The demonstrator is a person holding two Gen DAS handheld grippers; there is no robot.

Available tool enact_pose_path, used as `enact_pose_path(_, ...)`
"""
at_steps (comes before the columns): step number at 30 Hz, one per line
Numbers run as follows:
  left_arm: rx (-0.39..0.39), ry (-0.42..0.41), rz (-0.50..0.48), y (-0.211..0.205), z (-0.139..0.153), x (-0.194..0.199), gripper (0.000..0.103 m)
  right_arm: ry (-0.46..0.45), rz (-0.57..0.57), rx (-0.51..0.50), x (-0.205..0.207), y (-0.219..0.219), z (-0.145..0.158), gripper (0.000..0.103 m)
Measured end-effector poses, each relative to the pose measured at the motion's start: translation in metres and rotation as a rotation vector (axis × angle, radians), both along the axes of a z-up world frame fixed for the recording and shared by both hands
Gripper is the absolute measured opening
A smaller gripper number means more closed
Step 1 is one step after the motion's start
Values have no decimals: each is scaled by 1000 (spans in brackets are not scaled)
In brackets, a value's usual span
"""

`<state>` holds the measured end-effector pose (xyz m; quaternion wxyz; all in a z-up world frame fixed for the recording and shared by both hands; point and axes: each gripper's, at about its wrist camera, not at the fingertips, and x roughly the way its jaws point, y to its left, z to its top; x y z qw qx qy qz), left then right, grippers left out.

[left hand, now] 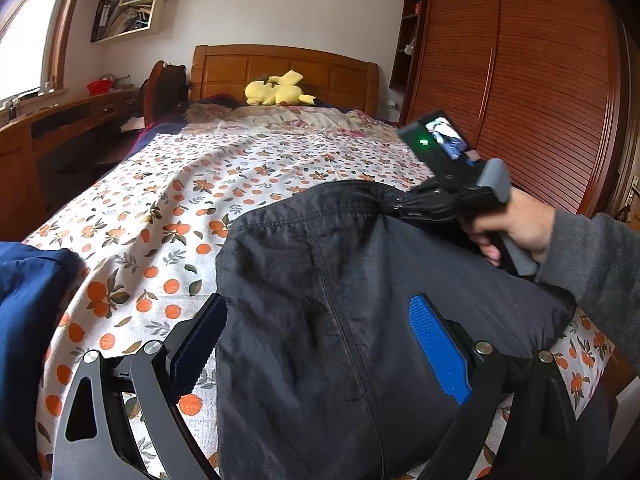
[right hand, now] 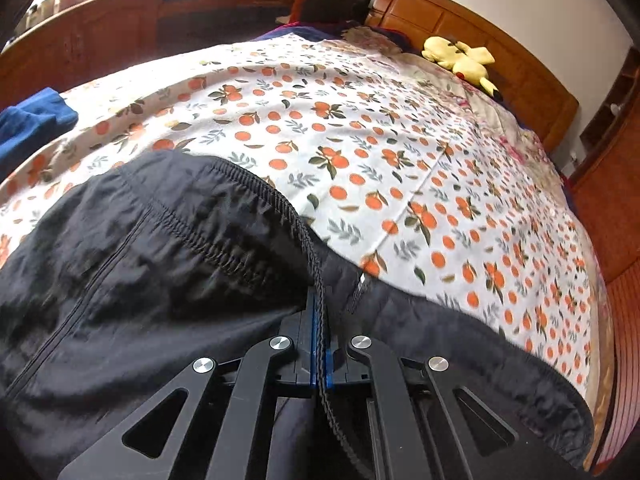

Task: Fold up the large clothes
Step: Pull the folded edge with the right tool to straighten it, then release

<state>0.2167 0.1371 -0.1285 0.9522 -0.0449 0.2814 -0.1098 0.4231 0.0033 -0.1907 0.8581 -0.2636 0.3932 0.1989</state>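
A large black garment point(left hand: 340, 300) with a zipper down its middle and an elastic hem lies at the near end of the bed. My left gripper point(left hand: 320, 344) is open, its blue pads point(left hand: 436, 344) spread to either side of the garment, which lies between and over them. My right gripper point(right hand: 319, 320) is shut on the garment's elastic hem point(right hand: 248, 184) and lifts it a little off the bed. It shows in the left wrist view point(left hand: 424, 204) at the garment's far right corner, held by a hand.
The bed has a white sheet with an orange-fruit print point(left hand: 224, 184). A blue garment point(left hand: 28, 300) lies at the left edge. A yellow plush toy point(left hand: 276, 90) rests by the wooden headboard. A wooden wardrobe point(left hand: 520, 80) stands on the right, a desk point(left hand: 60, 128) on the left.
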Motion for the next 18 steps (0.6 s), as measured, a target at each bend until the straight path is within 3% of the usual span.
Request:
enact_pose_path(7,0,7,-13,-4,-2,4,94,12,-16,-18,19,14,-15,3)
enact_pose_path(10,1,5,-18,-6,-2,5,94,-13,-63,0,23,9,-12,24)
enact_pose_path(11,2,6,-19,-8,-2,5,94,-30,-86,3,24,6,-9,42)
enact_pose_path(12,2,7,-20,-9,-2,5,94,-46,-101,7,24,4,-5,50)
enact_pose_path(18,3,7,-28,-16,-2,7,94,-80,-130,118,16,-34,34,52)
